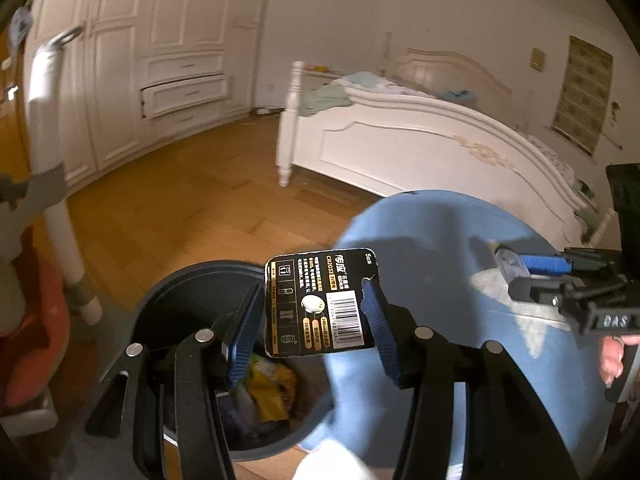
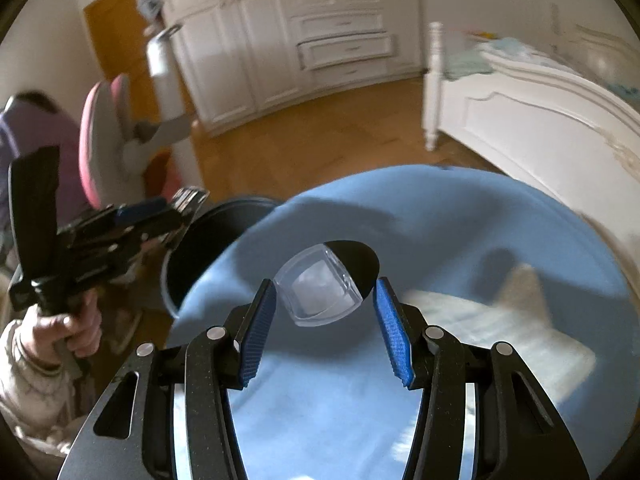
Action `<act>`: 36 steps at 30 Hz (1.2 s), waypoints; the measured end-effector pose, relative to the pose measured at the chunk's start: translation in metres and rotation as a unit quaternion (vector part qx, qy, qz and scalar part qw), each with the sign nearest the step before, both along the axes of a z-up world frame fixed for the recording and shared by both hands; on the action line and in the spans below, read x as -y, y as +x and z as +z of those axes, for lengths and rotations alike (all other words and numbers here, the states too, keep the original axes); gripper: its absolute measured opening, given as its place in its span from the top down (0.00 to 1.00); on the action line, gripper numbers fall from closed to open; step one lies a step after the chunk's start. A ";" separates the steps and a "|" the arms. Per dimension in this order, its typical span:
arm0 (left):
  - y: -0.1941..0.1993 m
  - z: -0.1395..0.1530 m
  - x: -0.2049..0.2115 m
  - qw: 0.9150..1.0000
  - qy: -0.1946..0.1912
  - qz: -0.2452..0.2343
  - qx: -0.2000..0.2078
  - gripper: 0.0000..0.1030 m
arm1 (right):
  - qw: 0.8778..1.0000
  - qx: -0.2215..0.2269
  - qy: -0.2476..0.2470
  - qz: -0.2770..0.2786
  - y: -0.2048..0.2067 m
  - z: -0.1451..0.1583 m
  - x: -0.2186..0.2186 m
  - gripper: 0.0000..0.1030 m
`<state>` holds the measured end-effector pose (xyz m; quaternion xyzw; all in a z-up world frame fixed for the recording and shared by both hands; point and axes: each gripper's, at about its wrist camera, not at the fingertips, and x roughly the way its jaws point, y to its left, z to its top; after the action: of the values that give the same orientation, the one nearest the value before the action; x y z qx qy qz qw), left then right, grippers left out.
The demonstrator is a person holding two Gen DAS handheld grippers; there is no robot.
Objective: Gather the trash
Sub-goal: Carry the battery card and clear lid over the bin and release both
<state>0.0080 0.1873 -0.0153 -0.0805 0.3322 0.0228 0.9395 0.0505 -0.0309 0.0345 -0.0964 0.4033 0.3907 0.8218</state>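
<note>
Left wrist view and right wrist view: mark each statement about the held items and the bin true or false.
1. The left hand-held gripper holds a black battery card. True.
2. The bin is empty. False: colourful wrappers lie inside.
3. The right hand-held gripper holds a clear plastic blister. True.
4. The wardrobe drawers are all shut. False: one drawer stands partly out.
5. The round table is red. False: it is blue.
</note>
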 end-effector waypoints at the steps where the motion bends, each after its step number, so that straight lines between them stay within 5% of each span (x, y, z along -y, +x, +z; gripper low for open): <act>1: -0.001 -0.002 -0.007 1.000 -0.002 0.005 -0.002 0.50 | 1.000 -0.002 -0.003 0.007 -0.002 -0.002 -0.010 0.50; 19: -0.002 -0.045 -0.098 0.997 -0.031 0.065 -0.040 0.50 | 0.992 -0.018 -0.047 0.115 -0.019 -0.030 -0.188 0.50; 34: 0.021 -0.098 -0.121 0.990 -0.062 0.066 -0.106 0.49 | 0.988 -0.033 -0.088 0.126 -0.007 -0.068 -0.234 0.50; 36: 0.023 -0.098 -0.120 0.990 -0.059 0.067 -0.109 0.49 | 0.988 -0.033 -0.088 0.122 -0.006 -0.070 -0.232 0.44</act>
<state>0.0310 0.3073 -0.1134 -0.1546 0.4270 0.0748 0.8878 0.0448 0.2015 -0.0358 -0.2040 0.4486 0.4536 0.7425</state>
